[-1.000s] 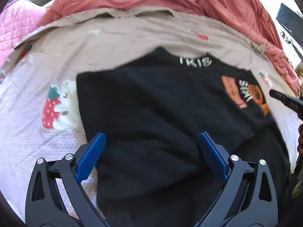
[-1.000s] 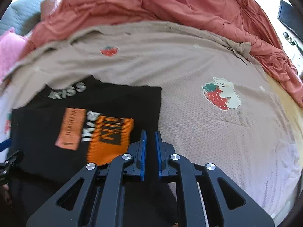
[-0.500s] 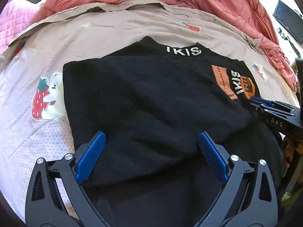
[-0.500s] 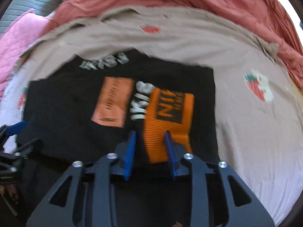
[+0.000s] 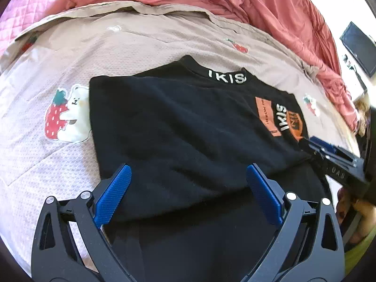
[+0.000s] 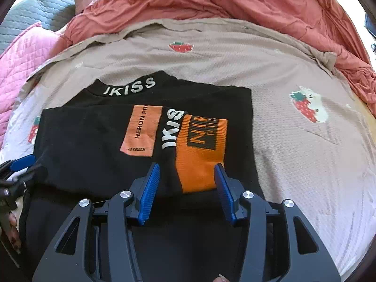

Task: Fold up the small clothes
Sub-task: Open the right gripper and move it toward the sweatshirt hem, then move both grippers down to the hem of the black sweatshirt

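Beige strawberry-print bedspread [image 6: 293, 155] carries the folded black sweater [image 5: 178, 129]. Above the sweater's near edge, left gripper [image 5: 188, 188] hangs with jaws wide; right gripper [image 6: 186, 183] jaws are opening astride its orange cuff [image 6: 199, 155], gripping nothing.

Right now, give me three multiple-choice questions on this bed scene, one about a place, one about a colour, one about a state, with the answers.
1. Where does the black top lie?
A. on the beige strawberry-print sheet
B. on the red duvet
C. on the floor

2. What colour is the sleeve cuff folded onto the top?
A. green
B. orange
C. white

3. How do the left gripper jaws stand?
A. shut on the collar
B. shut on nothing
C. wide open above the top

Answers: 1 A, sheet shows all around the top; 2 B, the ribbed cuff is orange; 3 C, its blue pads stand far apart, pressing nothing.
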A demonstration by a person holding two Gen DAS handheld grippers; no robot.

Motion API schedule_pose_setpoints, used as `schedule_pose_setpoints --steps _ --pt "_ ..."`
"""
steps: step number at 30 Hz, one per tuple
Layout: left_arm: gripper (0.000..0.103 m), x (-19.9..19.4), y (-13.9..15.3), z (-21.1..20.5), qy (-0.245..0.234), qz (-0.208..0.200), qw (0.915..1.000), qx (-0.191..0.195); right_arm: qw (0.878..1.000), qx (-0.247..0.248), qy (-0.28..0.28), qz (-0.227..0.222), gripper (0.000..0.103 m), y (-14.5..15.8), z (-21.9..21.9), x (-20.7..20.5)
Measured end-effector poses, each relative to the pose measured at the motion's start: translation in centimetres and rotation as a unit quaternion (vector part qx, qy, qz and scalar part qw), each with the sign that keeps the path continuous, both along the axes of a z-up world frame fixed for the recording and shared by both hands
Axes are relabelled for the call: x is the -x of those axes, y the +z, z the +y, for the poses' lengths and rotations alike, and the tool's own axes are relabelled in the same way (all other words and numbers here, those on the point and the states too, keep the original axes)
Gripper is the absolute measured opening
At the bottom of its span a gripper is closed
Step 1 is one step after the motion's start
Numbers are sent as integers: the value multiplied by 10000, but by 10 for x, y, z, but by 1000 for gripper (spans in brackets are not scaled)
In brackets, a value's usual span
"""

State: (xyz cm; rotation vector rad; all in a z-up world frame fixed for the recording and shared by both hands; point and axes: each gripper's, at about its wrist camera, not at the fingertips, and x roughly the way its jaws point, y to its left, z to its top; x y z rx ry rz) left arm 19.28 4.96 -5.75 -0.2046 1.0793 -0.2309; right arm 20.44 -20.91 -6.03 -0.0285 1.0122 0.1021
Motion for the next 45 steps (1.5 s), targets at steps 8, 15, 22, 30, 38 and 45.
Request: schedule_pose_setpoints --steps 8,15,22,30,38,45 --pt "92 16 3 -19 -329 -25 9989 -346 9997 -223 44 -22 52 6 -1 30" --pt "92 18 -14 -33 -474 70 9969 -632 9994 -245 115 234 52 -10 -1 55" --pt "92 25 -19 -36 -537 -82 9953 -799 9977 -347 -229 531 53 -30 -20 61" --pt "92 42 3 -19 -285 -330 9987 -268 9978 -594 -135 271 68 1 -29 81" --pt "93 75 51 29 386 -690 9965 256 9960 -866 -167 -107 76 34 -48 100" --pt "93 104 89 69 932 -1034 9899 271 9934 -1060 -210 -387 76 53 -62 109"
